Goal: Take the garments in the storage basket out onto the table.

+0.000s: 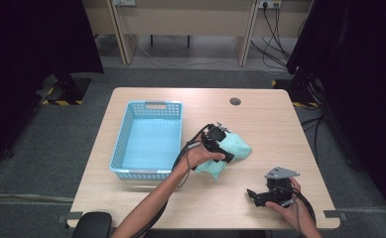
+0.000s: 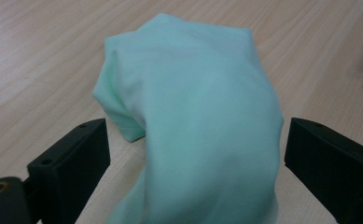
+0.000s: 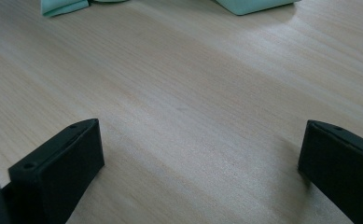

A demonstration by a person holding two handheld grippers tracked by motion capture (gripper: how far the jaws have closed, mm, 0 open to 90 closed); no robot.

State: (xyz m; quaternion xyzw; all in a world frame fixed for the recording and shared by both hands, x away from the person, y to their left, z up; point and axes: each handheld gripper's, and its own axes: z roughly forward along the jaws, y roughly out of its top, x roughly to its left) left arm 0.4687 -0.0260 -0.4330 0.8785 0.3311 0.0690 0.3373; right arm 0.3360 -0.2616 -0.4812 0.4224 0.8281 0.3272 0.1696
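Mint cloth (image 1: pixel 230 151) bunched at centre of the high view, on the wooden table (image 1: pixel 260 124), just right of the blue basket (image 1: pixel 148 139).
Left gripper (image 1: pixel 227 157) sits over the cloth; in its own view the jaws stand wide, cloth (image 2: pixel 193 121) between them, pads not pressing. Right gripper (image 1: pixel 251 194) at lower right, well apart from the cloth, jaws spread wide over bare tabletop (image 3: pixel 193 107), holding nothing.
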